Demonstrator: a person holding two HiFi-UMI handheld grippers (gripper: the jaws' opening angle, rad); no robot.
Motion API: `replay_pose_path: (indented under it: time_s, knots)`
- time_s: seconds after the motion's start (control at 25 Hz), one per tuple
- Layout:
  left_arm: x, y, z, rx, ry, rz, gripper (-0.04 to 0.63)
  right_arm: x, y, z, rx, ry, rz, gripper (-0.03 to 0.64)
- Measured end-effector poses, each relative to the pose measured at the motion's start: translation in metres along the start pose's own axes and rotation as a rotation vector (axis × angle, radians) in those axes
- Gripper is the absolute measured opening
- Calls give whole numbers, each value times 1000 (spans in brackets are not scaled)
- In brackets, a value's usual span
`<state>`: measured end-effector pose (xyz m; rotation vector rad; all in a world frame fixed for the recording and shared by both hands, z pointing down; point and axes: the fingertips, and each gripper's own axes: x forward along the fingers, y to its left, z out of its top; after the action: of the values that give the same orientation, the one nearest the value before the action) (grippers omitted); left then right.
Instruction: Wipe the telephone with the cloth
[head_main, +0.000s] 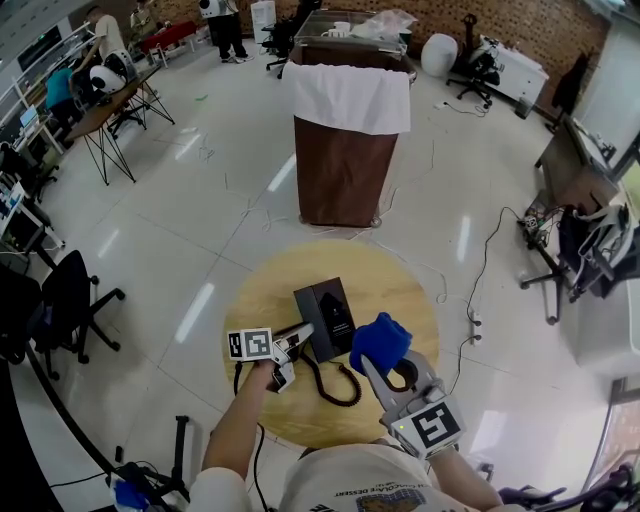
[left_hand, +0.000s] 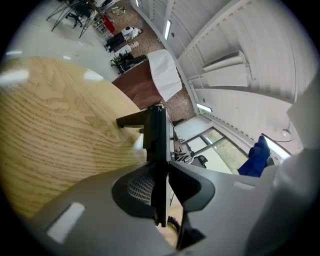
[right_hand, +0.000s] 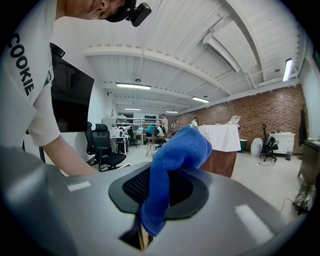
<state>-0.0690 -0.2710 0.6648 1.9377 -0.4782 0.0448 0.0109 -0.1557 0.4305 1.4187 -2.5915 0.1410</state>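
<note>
Two grippers are over your round wooden table (head_main: 400, 285). The black telephone (head_main: 328, 315) stands on it dead ahead of your left gripper (head_main: 296, 338), whose jaws pinch its thin edge. The coiled cord (head_main: 335, 388) lies between both grippers. Your right gripper (head_main: 378, 365) is clamped on the blue cloth (head_main: 380, 340), which is bunched past its tips, just beside the telephone. Can't tell if they touch.
</note>
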Motion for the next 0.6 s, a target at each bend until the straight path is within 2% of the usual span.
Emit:
replay_pose_path:
  time_s: [0.16,0.28,0.44,0.6]
  knots:
    - [-3,8,0,22,-17,57,108,2,5,-3,3,-3,17,60]
    - [-8,9,0,49,-39,99,111,0,7,-3,1,-6,24,60]
    - [-27,-7,16,214,-160,172,110,-5,7,-2,1,-7,33,60]
    - [-45,-46,19,342,-235,182,110,-8,11,-1,3,-22,48,60]
